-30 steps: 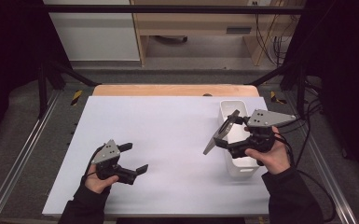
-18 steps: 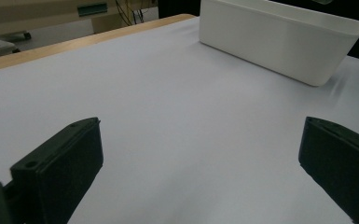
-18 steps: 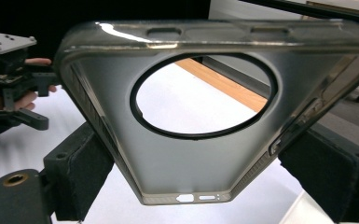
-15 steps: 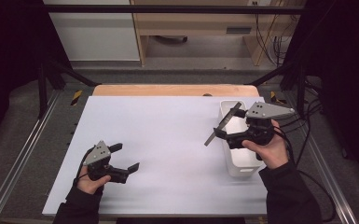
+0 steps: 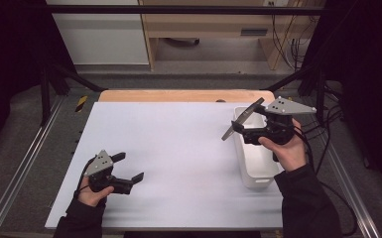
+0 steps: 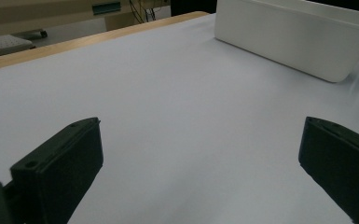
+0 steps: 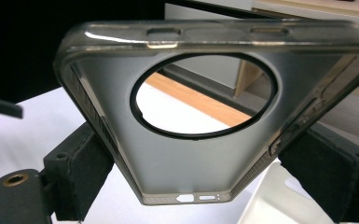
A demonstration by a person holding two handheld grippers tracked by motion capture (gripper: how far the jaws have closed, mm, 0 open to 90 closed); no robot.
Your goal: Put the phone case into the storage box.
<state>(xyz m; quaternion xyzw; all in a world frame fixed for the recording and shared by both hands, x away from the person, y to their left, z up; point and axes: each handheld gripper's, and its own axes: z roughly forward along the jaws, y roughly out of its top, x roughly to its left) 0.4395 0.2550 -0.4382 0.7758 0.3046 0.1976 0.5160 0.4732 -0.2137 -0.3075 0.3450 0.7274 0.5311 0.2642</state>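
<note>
Translucent grey plastic phone case (image 7: 186, 154) being held between right gripper (image 5: 254, 130) fingers above white plastic bin (image 5: 252, 163); not yet set down; left gripper (image 5: 129, 168) fingers spread wide, empty.

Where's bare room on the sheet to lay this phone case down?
The widest free patch is the white sheet between the left gripper and the white bin, back to the wooden edge. It is tight at the right, where the right gripper holds the phone case over the bin.
</note>
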